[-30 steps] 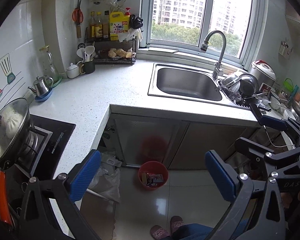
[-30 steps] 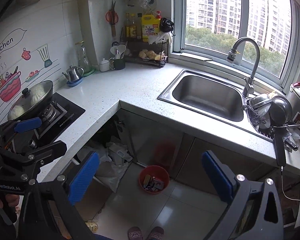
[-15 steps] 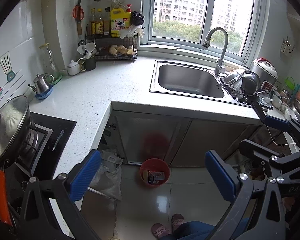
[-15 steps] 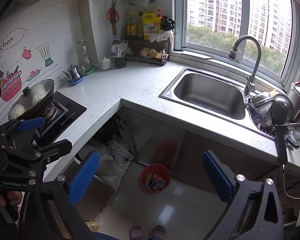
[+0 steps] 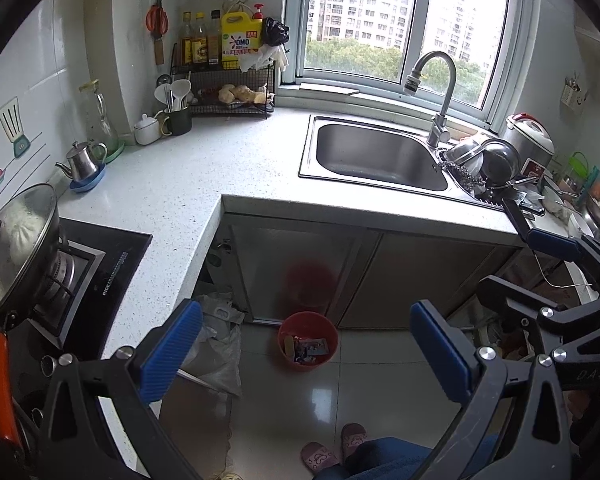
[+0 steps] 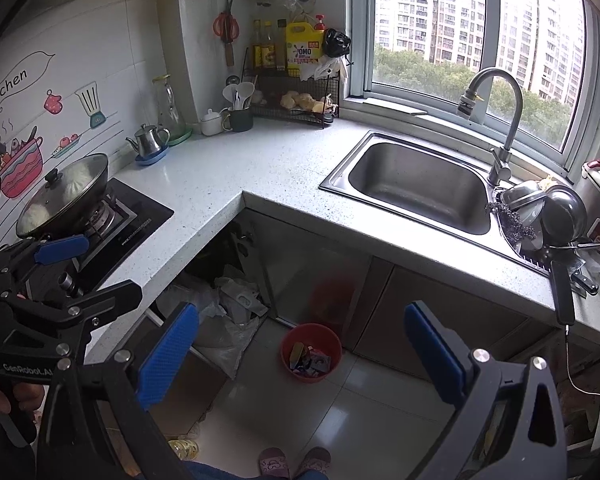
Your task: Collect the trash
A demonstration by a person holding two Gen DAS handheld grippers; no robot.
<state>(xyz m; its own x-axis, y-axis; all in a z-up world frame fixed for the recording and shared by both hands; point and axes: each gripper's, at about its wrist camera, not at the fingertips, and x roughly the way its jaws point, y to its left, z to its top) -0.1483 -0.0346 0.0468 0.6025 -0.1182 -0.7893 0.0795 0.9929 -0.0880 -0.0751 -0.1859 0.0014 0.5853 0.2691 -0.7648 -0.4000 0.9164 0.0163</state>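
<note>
A small red trash bin [image 5: 308,340] stands on the floor below the counter, with several wrappers inside; it also shows in the right wrist view [image 6: 311,352]. My left gripper [image 5: 306,354] is open and empty, held high above the floor in front of the counter. My right gripper [image 6: 300,352] is open and empty too, at a like height. Each gripper shows at the edge of the other's view: the right one [image 5: 556,276], the left one [image 6: 60,272]. No loose trash shows on the white speckled counter [image 5: 204,176].
A steel sink [image 5: 376,156] with a tap sits at the window; dishes [image 5: 488,164] are stacked to its right. A lidded wok [image 5: 16,248] is on the hob at left. Bottles on a wire rack [image 5: 224,68], a kettle [image 5: 82,164], plastic bags [image 5: 220,344] under the counter.
Both grippers have drawn back and risen slightly, so the counter and bin sit a little farther away. Both stay open and empty.
</note>
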